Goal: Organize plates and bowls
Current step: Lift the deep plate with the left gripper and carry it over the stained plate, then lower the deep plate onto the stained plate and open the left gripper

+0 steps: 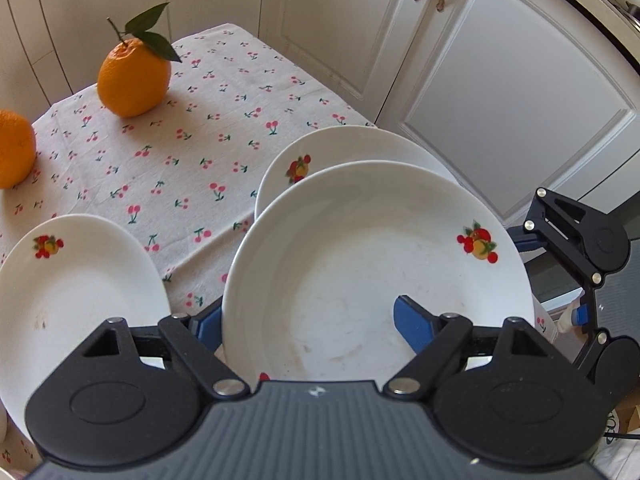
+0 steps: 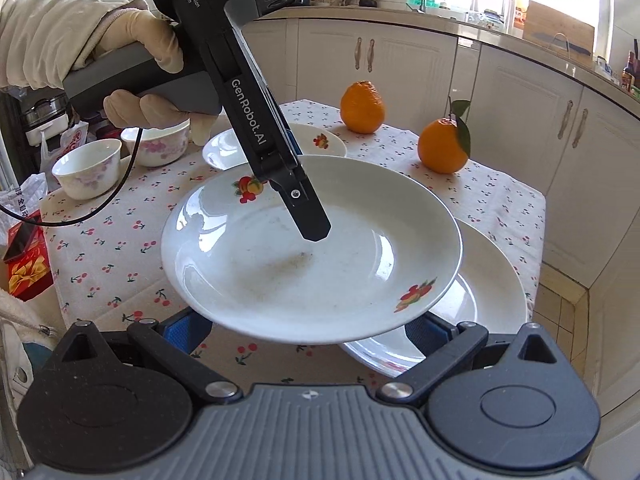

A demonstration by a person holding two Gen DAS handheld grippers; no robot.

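Your left gripper (image 1: 308,320) is the closest thing in its own view, and it's pinching the near rim of a white fruit-print plate (image 1: 360,264), one blue finger under the rim and the other on top inside the dish. From the right wrist view that held plate (image 2: 312,248) is lifted clear of the cloth and tilted a bit, hanging right above a second plate (image 2: 496,292) that lies flat on the table near the right edge, so to me the whole move comes down to lowering it onto that one, with the held plate still offset a little toward the left of it. Your right gripper (image 2: 308,330) sits just below the held plate's near edge with its fingers spread wide and nothing in them, so it's nearer to the stack spot but idle. A third plate (image 2: 276,146) rests farther back, and two small floral bowls (image 2: 120,160) sit at the far left, well apart from the plates. It's all on a cherry-print tablecloth (image 1: 200,152) over a small table, with two oranges (image 2: 400,128) toward the back, and white kitchen cabinets (image 1: 500,80) close behind it.
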